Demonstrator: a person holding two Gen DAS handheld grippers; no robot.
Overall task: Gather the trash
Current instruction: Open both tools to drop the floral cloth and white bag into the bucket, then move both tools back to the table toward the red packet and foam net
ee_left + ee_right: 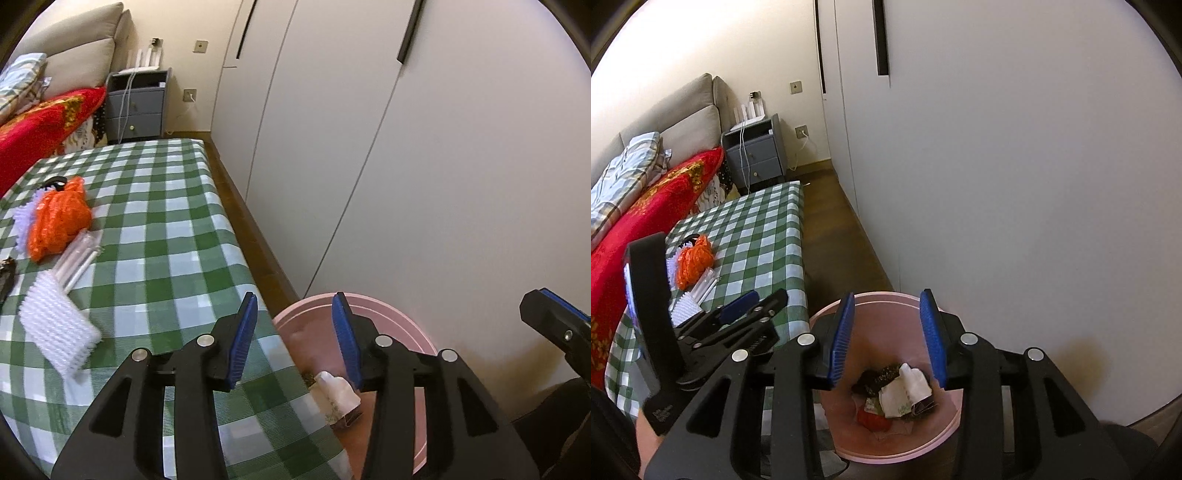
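Both claws hang over the round pink plastic bin [846, 448] beside my table with the green-and-white checked cloth [155, 229]. My right gripper [888, 338] is parted with nothing between its blue pads — the crumpled white paper [905, 391] sits down in the bin on top of dark scraps and something red. My left gripper [295, 338] is parted too, empty, right at the table's edge. On the cloth sit an orange crinkled plastic bag [59, 218], some clear plastic tubes [79, 258] and a white ribbed foam sheet [55, 325].
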